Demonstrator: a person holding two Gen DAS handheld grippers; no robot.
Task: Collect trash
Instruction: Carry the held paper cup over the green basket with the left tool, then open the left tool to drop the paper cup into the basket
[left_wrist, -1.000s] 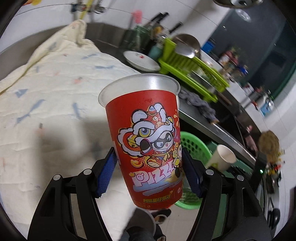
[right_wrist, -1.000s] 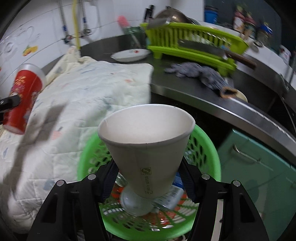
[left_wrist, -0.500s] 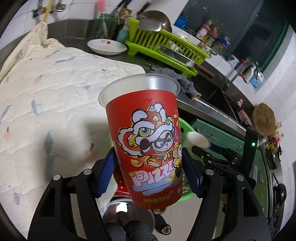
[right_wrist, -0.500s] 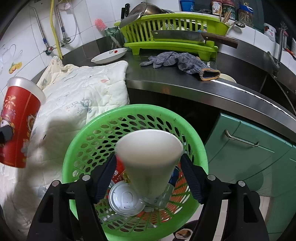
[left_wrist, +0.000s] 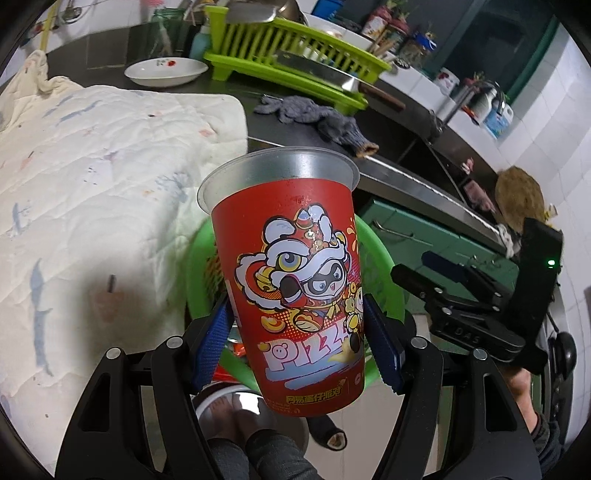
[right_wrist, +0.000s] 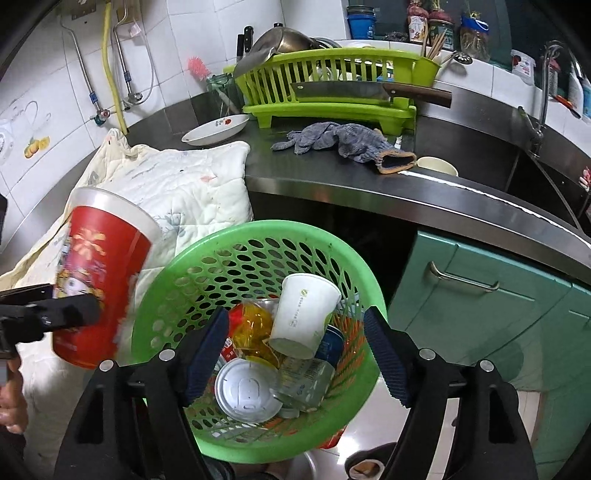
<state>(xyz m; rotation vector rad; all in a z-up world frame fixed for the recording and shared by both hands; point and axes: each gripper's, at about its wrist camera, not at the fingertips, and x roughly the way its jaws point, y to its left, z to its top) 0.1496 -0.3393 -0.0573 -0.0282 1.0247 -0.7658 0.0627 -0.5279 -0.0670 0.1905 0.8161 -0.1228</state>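
Red plastic marks the cup (right_wrist: 99, 284) furthest left, clamped low on its body between the blue pads of the left hand-held gripper (left_wrist: 299, 350). It sits just left of the green basket (right_wrist: 177, 258), outside the rim and slightly above it. Its long axis runs near upright, tipped a little, with the clear open mouth up and the base down. The basket therefore lies to the right of this cup, so the left hand is the one placed to carry it across. Inside the basket a white paper cup (right_wrist: 303, 314) lies tilted among other rubbish, mouth toward the far wall. Above it the right hand-held gripper (right_wrist: 295, 354) hangs spread wide, holding nothing.
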